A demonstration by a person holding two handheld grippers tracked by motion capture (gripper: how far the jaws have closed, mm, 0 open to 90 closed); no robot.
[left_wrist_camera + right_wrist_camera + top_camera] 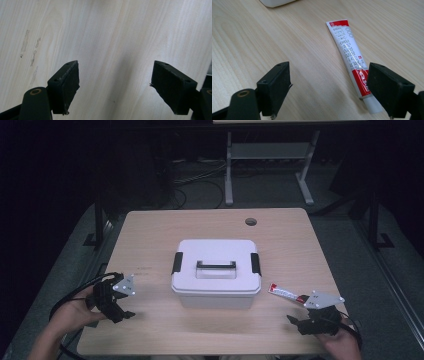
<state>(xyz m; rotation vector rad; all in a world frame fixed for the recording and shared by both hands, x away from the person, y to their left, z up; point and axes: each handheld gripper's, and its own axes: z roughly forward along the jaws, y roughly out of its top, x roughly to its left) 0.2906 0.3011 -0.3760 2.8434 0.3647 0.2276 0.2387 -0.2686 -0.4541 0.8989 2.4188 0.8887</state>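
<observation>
A white lidded box (216, 272) with black side latches and a black handle stands shut in the middle of the wooden table (150, 240). To its right lies a red-and-white tube (285, 293) (350, 53), its white cap end toward me. My right gripper (296, 320) (332, 92) hovers open just in front of the tube, whose cap end lies by the right jaw. My left gripper (127, 312) (116, 91) is open over bare wood at the table's front left, left of the box.
A round cable hole (250, 221) sits near the table's far right corner. Beyond the table stands a white desk frame (270, 165) on the dark floor, with cables beside it. A corner of the box (275, 2) shows at the top of the right gripper view.
</observation>
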